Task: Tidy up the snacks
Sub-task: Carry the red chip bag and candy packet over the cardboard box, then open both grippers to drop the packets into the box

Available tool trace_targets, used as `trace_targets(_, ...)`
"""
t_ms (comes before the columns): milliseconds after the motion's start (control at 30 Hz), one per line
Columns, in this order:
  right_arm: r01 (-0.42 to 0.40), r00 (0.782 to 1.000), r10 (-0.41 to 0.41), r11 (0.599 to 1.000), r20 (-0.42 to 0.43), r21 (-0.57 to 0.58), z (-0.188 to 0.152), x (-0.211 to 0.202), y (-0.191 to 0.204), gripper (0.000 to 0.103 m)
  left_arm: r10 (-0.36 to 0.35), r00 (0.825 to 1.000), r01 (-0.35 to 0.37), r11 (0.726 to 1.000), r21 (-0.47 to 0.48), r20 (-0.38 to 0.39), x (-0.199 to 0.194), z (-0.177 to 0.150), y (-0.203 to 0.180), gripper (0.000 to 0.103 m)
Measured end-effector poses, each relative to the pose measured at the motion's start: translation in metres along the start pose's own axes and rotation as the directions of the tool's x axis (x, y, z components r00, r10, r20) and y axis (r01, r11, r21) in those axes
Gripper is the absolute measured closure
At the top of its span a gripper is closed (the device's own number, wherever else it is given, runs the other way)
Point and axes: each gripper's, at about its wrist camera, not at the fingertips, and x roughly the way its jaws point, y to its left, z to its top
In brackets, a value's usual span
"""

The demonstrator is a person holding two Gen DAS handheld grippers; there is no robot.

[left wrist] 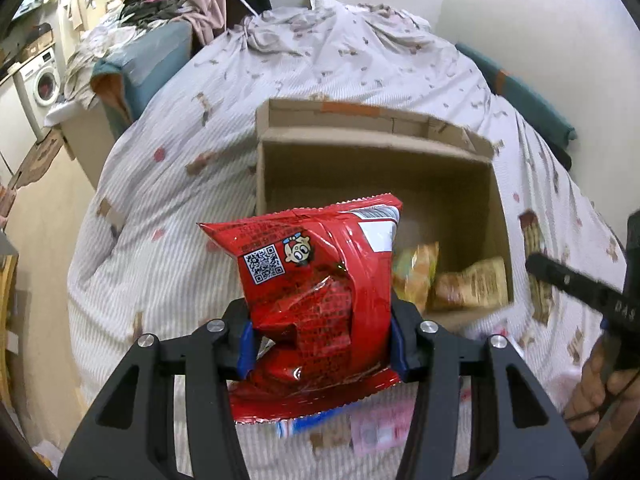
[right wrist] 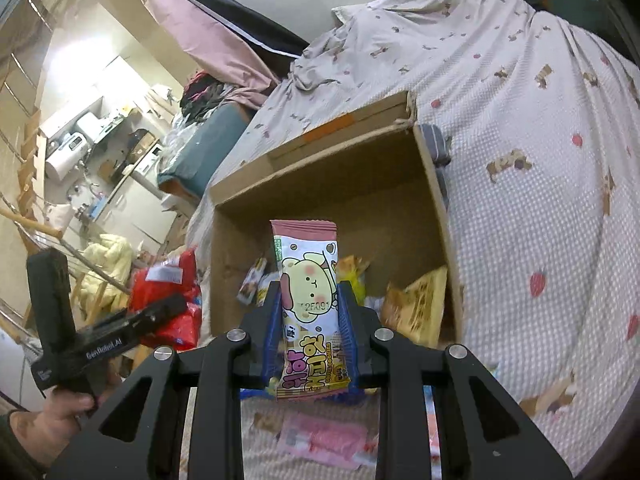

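My left gripper (left wrist: 320, 344) is shut on a red snack bag (left wrist: 316, 292) and holds it upright above the bed, just short of the near-left corner of the open cardboard box (left wrist: 376, 184). My right gripper (right wrist: 308, 320) is shut on a pink and yellow cookie packet (right wrist: 308, 300) and holds it upright over the near edge of the same box (right wrist: 328, 184). Several snack packets lie in the box, among them a yellow one (left wrist: 416, 272) and a tan one (left wrist: 472, 284). The red bag also shows in the right wrist view (right wrist: 168, 296), at the left.
The box sits on a bed with a patterned white cover (left wrist: 168, 208). A pink packet (right wrist: 324, 440) and a blue-white packet (left wrist: 296, 426) lie on the cover below the grippers. A biscuit packet (left wrist: 536, 264) lies right of the box. Clothes and a washing machine (left wrist: 40, 80) stand far left.
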Motion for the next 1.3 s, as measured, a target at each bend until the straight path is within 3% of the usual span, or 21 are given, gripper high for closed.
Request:
trace_targets(167,0.056,0.998,-0.056,0.998,-0.021,-0.007,0.015,0.024,-0.01,0.075,-0.005,0.999,0.003,0.999,0.036,0.051,0.025,0.014,-0.005,0.056)
trace_targets(433,0.104,0.994,-0.105,0.994,-0.029,-0.022,0.019,0.038,-0.012,0.075,-0.006,1.0,0.004,0.999,0.049,0.029,0.047,0.016,-0.007,0.056)
trace_targets(633,0.155,0.987,-0.156,0.987,-0.032,-0.041,0.016,0.046,-0.015,0.075,-0.025,0.999,0.025,1.0,-0.018,0.023,0.051,0.02,0.003,0.056)
trace_targets(800,0.117,0.992,-0.118,0.993,-0.036,-0.026,0.021,0.051,-0.01,0.075,0.0,0.999,-0.001,1.0,0.024,0.033,0.054,0.019,-0.002,0.056)
trace_targets(1100,0.102,0.993,-0.101,0.994,-0.063,0.023,0.018,0.055,-0.02,0.072,-0.003,1.0,0.003,0.999,-0.036,-0.008,0.058,0.018,0.003,0.055)
trace_targets(1167,0.098,0.993,-0.094,0.994,-0.073,0.039,0.019,0.056,-0.021,0.071,-0.014,1.0,0.014,0.999,-0.043,-0.011,0.056,0.018,0.003,0.048)
trace_targets(1233,0.097,0.992,-0.093,0.994,-0.084,0.042,0.019,0.056,-0.021,0.062,-0.024,1.0,0.024,0.998,-0.05,0.004,0.051,0.018,0.003,0.035)
trace_targets(1300,0.097,0.993,-0.094,0.994,-0.076,0.043,0.019,0.054,-0.021,0.025,-0.019,0.999,0.02,0.999,-0.04,0.026,0.046,0.018,0.0,0.029)
